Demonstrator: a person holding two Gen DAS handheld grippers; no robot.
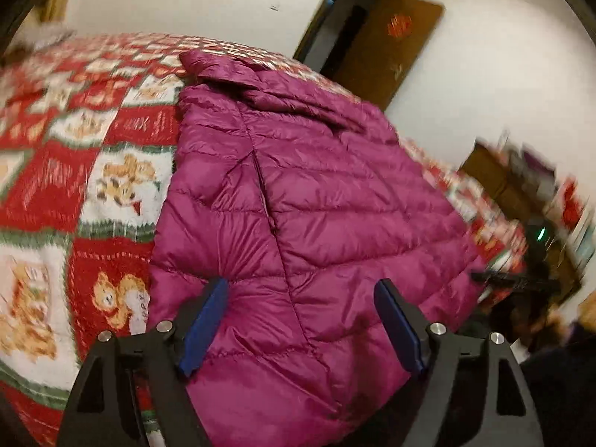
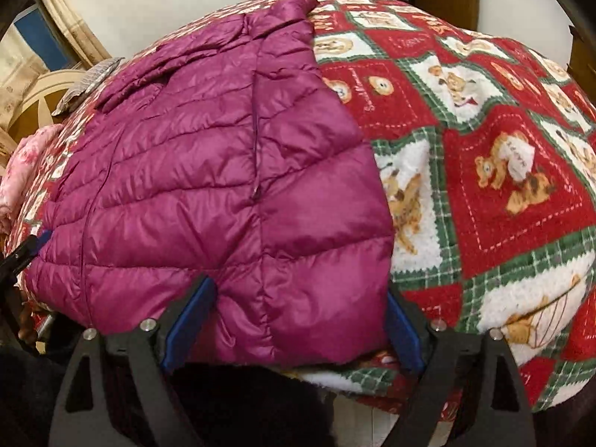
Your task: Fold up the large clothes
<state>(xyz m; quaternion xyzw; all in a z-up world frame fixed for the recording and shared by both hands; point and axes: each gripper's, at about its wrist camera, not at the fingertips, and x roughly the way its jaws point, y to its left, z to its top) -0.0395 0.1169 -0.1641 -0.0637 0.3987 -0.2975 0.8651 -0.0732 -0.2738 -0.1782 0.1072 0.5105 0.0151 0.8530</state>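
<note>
One magenta puffer jacket (image 1: pixel 316 201), collar far, hem near

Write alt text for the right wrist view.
A magenta quilted puffer jacket lies flat on a red, green and white teddy-bear blanket. The open right tool straddles the jacket's near hem, its blue pads not pressing it.

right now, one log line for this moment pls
jacket: flat on blanket | left tongs: open, over hem | right tongs: open, at hem | fold: not started
</note>
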